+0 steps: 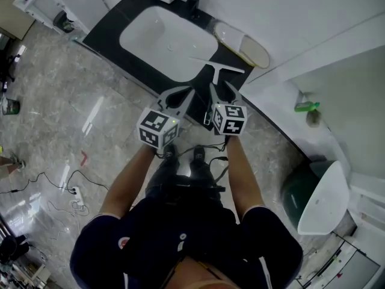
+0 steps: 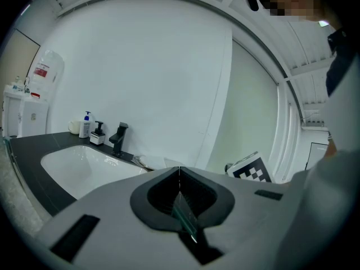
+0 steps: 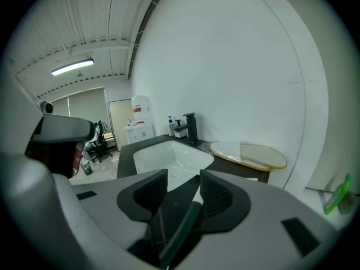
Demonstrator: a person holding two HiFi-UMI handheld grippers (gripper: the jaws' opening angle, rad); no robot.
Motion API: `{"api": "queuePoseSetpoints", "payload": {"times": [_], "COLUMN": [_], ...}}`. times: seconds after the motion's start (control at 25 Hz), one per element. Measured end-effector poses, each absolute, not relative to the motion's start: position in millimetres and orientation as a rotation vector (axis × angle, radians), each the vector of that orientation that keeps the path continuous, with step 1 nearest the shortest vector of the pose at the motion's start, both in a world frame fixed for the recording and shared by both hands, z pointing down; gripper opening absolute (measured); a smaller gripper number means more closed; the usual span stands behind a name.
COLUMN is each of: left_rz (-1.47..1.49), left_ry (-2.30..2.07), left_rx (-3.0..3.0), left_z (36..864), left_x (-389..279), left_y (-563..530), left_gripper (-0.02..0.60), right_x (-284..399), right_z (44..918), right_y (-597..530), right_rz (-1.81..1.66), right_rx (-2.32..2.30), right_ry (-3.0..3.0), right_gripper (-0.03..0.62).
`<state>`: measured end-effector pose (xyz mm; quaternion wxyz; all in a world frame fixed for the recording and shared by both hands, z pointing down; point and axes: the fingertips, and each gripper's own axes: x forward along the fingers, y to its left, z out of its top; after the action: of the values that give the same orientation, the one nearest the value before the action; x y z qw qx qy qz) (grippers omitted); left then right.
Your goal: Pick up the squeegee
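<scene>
Overhead, the head view finds the squeegee (image 1: 215, 72) lying on the dark table (image 1: 114, 29) just right of the white sink (image 1: 165, 38), blade away from the person and handle toward the right gripper (image 1: 220, 88), whose fingers (image 1: 230, 90) flank the handle's end, while the left gripper (image 1: 186, 94) hangs just beside it at the table's front edge. Along the left gripper view the fingers (image 2: 208, 193) are pressed together, with the sink and a black tap (image 2: 119, 136) beyond. Along the right gripper view the fingers (image 3: 222, 198) stand apart with the squeegee's dark green handle (image 3: 181, 232) between them, close against the right-hand one, unclamped.
</scene>
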<state>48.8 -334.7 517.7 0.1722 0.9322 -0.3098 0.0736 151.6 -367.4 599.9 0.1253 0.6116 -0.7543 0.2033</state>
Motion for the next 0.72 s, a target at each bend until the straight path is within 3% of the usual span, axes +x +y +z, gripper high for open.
{"api": "queuePoseSetpoints", "payload": {"times": [0.16, 0.72], "left_rz": [0.227, 0.309], "left_ry": [-0.873, -0.908], "left_rx": [2.628, 2.529], "left_z": [528.9, 576.6], "left_x": [46.9, 25.8], "left_y": [-334.5, -335.0], "left_gripper": [0.012, 0.012], "right_x": [151.8, 155.5], "right_z": [638.7, 706.3], "right_y": [-374.1, -382.9], "right_rz": [0.682, 0.878], "right_rx": [1.753, 1.682], "right_ry": [-2.111, -1.867], "right_gripper": [0.237, 0.239]}}
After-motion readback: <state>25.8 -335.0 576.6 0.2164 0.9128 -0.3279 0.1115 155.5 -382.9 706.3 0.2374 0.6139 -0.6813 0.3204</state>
